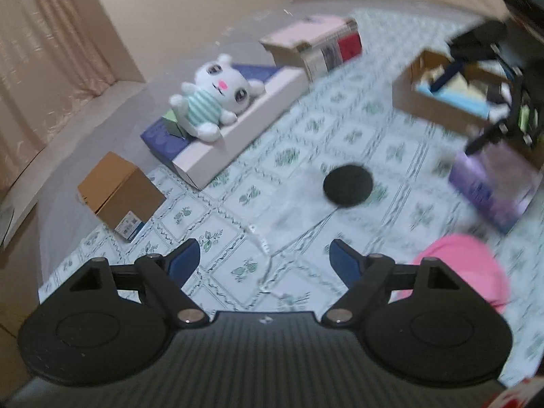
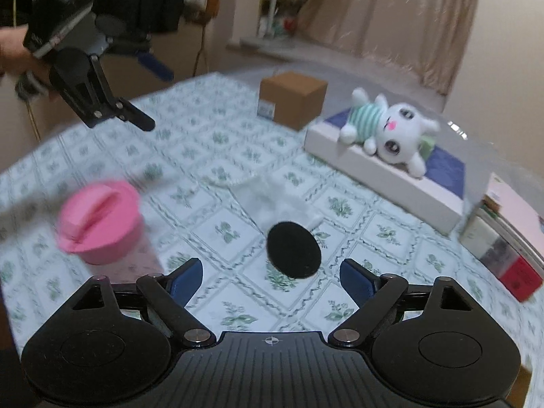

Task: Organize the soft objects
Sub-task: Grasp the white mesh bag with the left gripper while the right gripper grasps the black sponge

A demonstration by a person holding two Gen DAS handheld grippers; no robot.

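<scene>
A white plush cat with a pink nose, dark glossy eyes and a mint-and-white striped shirt (image 1: 213,100) is seen lying on its back across the rim of a shallow white cardboard tray with a dark blue patterned lining (image 1: 234,136); its fabric looks fleecy and its limbs are rounded stubs. A small green soft block (image 1: 173,123) is partly hidden just beside the cat, inside the same tray. Nearer than the tray, a flat round black pad of matte, felt-like material (image 2: 294,250) is laid on the glossy tablecloth printed with green leaf squares (image 1: 306,129), touching a crumpled piece of thin white gauzy fabric (image 2: 268,193). A plain brown cardboard cube (image 2: 292,98) stands near one end of the tray. A pink-lidded plastic tub (image 2: 102,217) is blurred. The left gripper (image 1: 265,261) is held released, blue-padded fingers spread wide above the cloth; the right gripper (image 2: 270,278) is likewise spread, grasping nothing.
</scene>
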